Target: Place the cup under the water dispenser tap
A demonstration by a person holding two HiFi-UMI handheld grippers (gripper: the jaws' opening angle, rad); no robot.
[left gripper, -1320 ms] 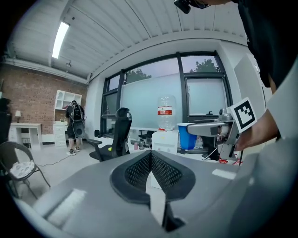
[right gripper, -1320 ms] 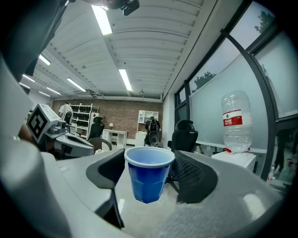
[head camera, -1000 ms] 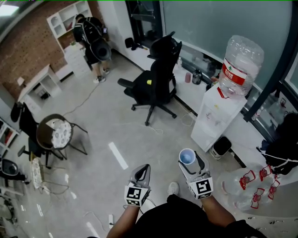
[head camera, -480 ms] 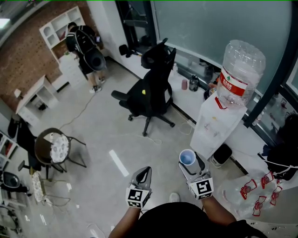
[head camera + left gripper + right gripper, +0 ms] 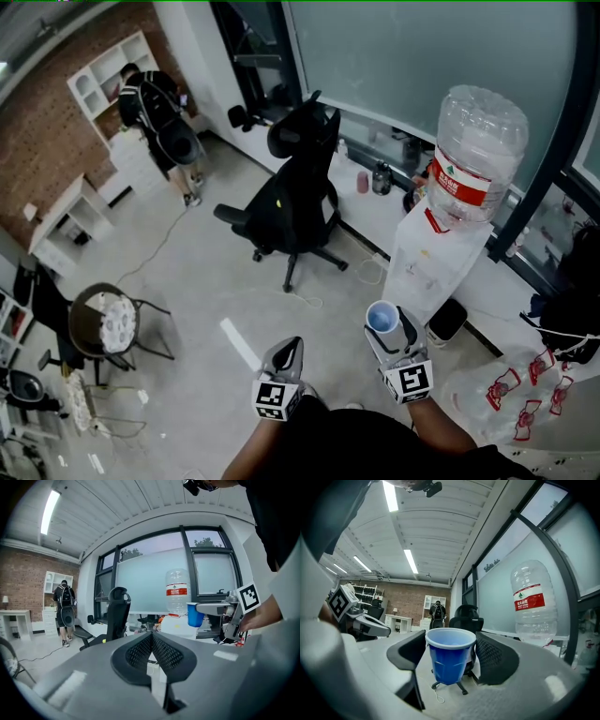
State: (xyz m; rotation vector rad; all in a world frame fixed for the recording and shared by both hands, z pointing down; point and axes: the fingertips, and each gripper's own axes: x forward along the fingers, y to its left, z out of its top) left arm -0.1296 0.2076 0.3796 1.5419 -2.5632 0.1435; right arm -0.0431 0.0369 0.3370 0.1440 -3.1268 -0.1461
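Note:
A blue cup [image 5: 450, 660] stands upright between the jaws of my right gripper [image 5: 451, 656], which is shut on it; from the head view the cup [image 5: 381, 318] shows its open top just before the white water dispenser [image 5: 433, 260]. The dispenser carries a big clear bottle [image 5: 476, 150] with a red label, and its tap is not clearly visible. My left gripper [image 5: 287, 354] is held level beside the right one, jaws shut with nothing between them [image 5: 152, 645]. The left gripper view also catches the cup [image 5: 194, 614] and the bottle [image 5: 176, 591].
A black office chair [image 5: 292, 188] stands on the floor left of the dispenser. A small dark bin [image 5: 448, 321] sits at the dispenser's foot. A person with a backpack [image 5: 155, 112] stands by white shelves far back left. A round chair [image 5: 111, 321] is at the left.
Both grippers and the cup have moved forward toward the dispenser, which now stands larger and nearer in the head view. The grip on the cup is unchanged.

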